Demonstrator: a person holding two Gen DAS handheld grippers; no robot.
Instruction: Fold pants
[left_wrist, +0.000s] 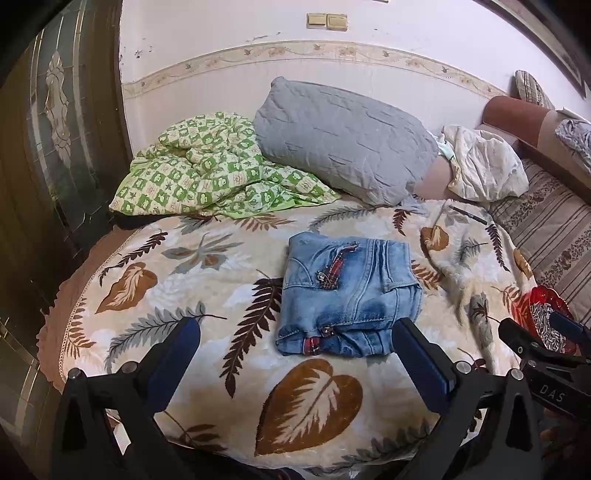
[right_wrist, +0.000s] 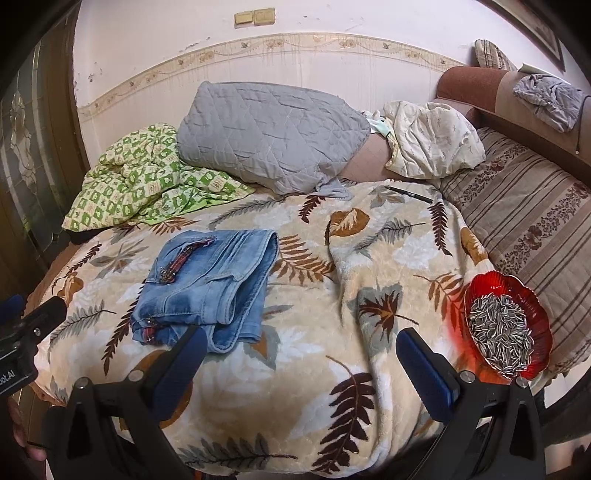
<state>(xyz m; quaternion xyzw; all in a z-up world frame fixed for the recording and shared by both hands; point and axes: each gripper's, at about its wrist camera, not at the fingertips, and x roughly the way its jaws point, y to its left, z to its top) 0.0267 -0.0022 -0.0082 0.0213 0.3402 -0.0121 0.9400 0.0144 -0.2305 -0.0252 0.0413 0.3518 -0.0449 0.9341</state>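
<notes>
jeans (left_wrist: 349, 295) lay folded compact just ahead of left gripper (left_wrist: 295, 343); both grippers spread, empty; right gripper (right_wrist: 301, 350) beside; task looked done.

Folded jeans (left_wrist: 349, 295) on blanket (left_wrist: 207, 280), pillow (left_wrist: 343, 136) behind, bowl (right_wrist: 508, 328) right.

left gripper (left_wrist: 295, 345) jaws spread wide, right gripper (right_wrist: 301, 354) likewise, both empty

Pink wall (left_wrist: 229, 33), striped sofa (right_wrist: 532, 218)
</notes>
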